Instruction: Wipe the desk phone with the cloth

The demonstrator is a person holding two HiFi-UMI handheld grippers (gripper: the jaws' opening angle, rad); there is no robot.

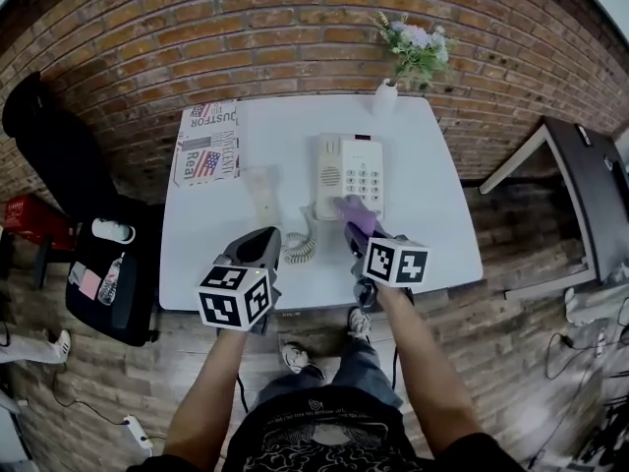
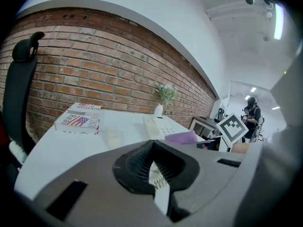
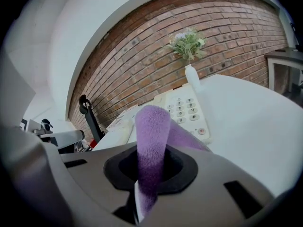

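At table level we record a white rectangular table (image 1: 447,224) set against a red brick wall (image 1: 256,28), on a wood-plank floor (image 1: 511,362). At 9 o'clock of the table stands a black office chair (image 1: 54,150). At 3 o'clock, well apart, is a second desk with a dark top (image 1: 590,195).

We note two containers. At the table's 1 o'clock corner a small white vase (image 1: 385,98) stands upright and holds pale flowers with green leaves (image 1: 418,47). At the 11 o'clock corner lies a flat box with a flag print (image 1: 208,144). It is closed, and we cannot tell its contents.

Near the table's centre lies the cream push-button desk phone (image 1: 349,173), keypad up. Its cream handset (image 1: 260,193) lies on the table at 9 o'clock of the base. A cream coiled cord (image 1: 302,247) lies at 7 o'clock of the base.

We find the right gripper (image 3: 151,169) at 6 o'clock of the phone, its jaws clamped on a purple fleecy cloth (image 3: 152,126). The cloth's free end lies over the phone's 6 o'clock edge.

We find the left gripper (image 2: 154,167) near the table's 6 o'clock edge, just beside the cord. Its jaws are drawn together to a narrow slit and grip nothing that we can see.
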